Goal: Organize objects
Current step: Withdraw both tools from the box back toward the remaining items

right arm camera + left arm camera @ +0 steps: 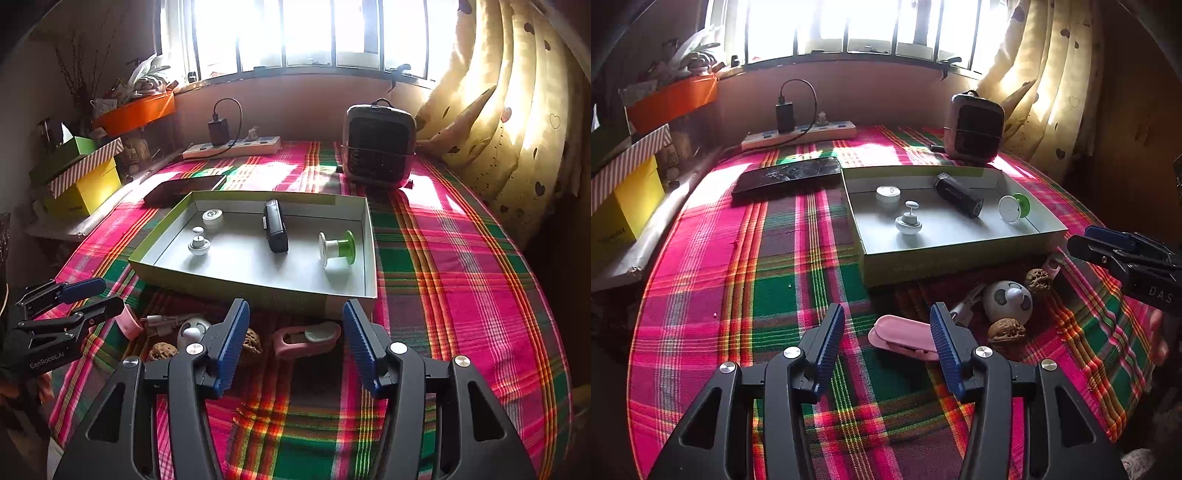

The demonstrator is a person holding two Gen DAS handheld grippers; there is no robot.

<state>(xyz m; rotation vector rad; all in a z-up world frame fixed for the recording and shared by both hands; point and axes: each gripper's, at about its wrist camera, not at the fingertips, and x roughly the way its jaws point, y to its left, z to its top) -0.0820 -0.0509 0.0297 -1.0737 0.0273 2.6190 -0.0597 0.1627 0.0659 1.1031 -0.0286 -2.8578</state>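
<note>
A shallow open box (pixel 960 258) (pixel 229 284) lies on the plaid cloth. It holds a white cap (pixel 888 195), a white knob (pixel 908 223), a black cylinder (pixel 958 195) and a green-and-white spool (pixel 1014 207). In front of it lie a pink case (pixel 901 332), a panda-faced white ball (pixel 1006 301), two walnuts (pixel 1038 280) (pixel 1006 332) and a white cable (pixel 964 306). My left gripper (pixel 887 308) is open over the pink case, not pressing on it. My right gripper (pixel 295 304) is open above a pink holder (pixel 306 338) and a walnut (pixel 251 343). The left gripper (pixel 110 295) also shows at that view's left edge.
A dark cracked phone (pixel 786 177) lies left of the box. A power strip (pixel 798 134) with a charger and a small heater (pixel 973 125) stand at the back under the window. Stacked boxes (pixel 628 199) line the left side, a curtain (pixel 498 129) the right.
</note>
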